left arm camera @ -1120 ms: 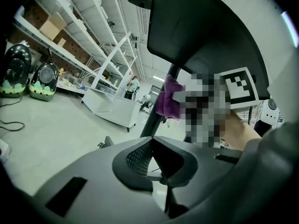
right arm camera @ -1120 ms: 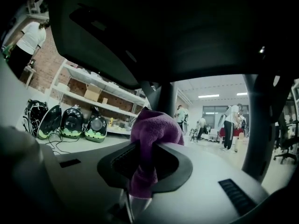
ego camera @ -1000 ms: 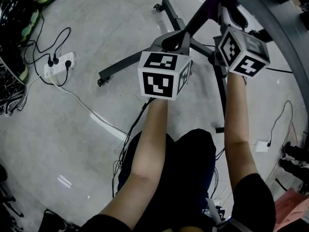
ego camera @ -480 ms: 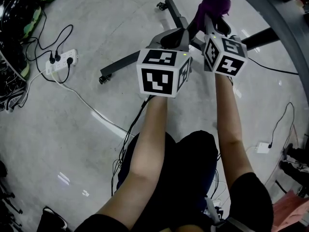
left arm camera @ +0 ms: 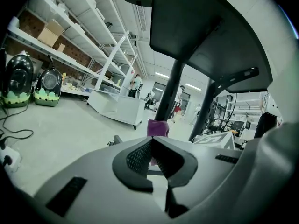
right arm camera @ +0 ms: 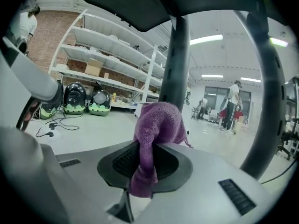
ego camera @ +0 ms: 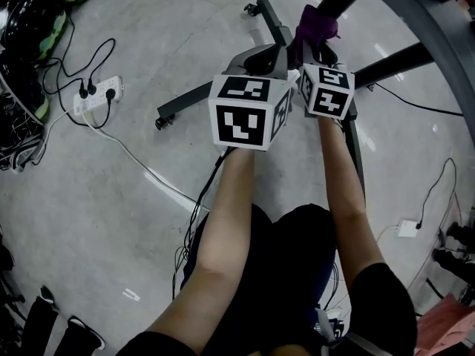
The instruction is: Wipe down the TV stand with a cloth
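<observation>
Two bare forearms (ego camera: 226, 221) are seen from steeply above, each ending in a hand-held tool topped by a white cube with black square markers (ego camera: 249, 113). The right tool (ego camera: 318, 44) (right arm camera: 142, 158) is clenched on a purple terry cloth (ego camera: 315, 24) (right arm camera: 157, 118) (left arm camera: 158, 128). In the right gripper view the cloth is pinched between two dark ribbed pads, with one bunch rising above them and a shorter tail hanging below.

The cloth is held directly in front of the round black column (right arm camera: 178, 64) of the black metal TV stand (ego camera: 199, 99), low down near where the legs spread. Whether cloth and column are touching cannot be told.

The left tool (ego camera: 265, 56) (left arm camera: 150, 143) is clenched with its pads met at the tips and nothing between them. It is held just beside the right tool, on its left, and the cloth is seen just beyond its tips.

The stand's legs, ended by small casters (ego camera: 159, 123), are spread over a grey concrete floor (ego camera: 111, 199). A white power strip (ego camera: 94, 99) with black plugs and trailing cables lies on the floor well to the left. White warehouse shelving (left arm camera: 84, 36) is seen in the background of both gripper views.
</observation>
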A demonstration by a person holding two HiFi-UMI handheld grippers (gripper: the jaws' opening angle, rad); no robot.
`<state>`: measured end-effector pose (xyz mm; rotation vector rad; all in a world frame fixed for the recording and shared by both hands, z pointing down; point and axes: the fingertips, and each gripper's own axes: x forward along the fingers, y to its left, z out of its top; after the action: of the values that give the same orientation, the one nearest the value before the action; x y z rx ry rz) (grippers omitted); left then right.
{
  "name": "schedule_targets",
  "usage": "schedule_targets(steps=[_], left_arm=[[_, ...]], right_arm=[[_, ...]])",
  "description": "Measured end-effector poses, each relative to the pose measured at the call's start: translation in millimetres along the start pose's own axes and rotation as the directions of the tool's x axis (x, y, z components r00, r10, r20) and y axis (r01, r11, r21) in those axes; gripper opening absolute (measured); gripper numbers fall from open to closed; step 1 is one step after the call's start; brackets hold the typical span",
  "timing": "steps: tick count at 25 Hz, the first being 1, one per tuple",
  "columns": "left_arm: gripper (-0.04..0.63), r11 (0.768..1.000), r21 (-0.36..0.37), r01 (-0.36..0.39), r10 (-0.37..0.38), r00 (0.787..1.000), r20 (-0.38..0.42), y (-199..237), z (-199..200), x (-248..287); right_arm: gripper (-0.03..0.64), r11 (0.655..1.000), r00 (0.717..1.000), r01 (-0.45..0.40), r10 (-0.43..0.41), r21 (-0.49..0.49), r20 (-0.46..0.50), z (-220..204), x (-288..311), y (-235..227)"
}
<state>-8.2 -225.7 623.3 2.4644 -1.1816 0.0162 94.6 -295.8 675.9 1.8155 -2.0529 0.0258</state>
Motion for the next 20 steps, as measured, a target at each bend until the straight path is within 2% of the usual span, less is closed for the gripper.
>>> schedule_targets(steps=[4,11,16,20], left_arm=[[0.006,1.0,0.026,0.013,-0.013,1.0,-0.013,-2,-3,2],[0.006,0.996,0.078,0.035,-0.032,0.999,-0.042,-5,-9,3],[0.006,0.995,0.07,0.066,-0.063,0.997,-0.043,-12,-8,3],[0.006,0.997,0.02,0.077,-0.076,0.996,-0.035,-11,-9,2]], right_arm=[[0.083,1.0,0.999,-0.001,0.002,0.013,-0.039,-27,10,5],[0.083,0.994,0.992,-0.014,0.026,0.105,-0.12,-67,22,15],[0.083,0.989,0.981,-0.007,0.036,0.15,-0.19,-99,30,17],[0.083,0.986,0.973,0.012,0.026,0.165,-0.228,-119,33,13]])
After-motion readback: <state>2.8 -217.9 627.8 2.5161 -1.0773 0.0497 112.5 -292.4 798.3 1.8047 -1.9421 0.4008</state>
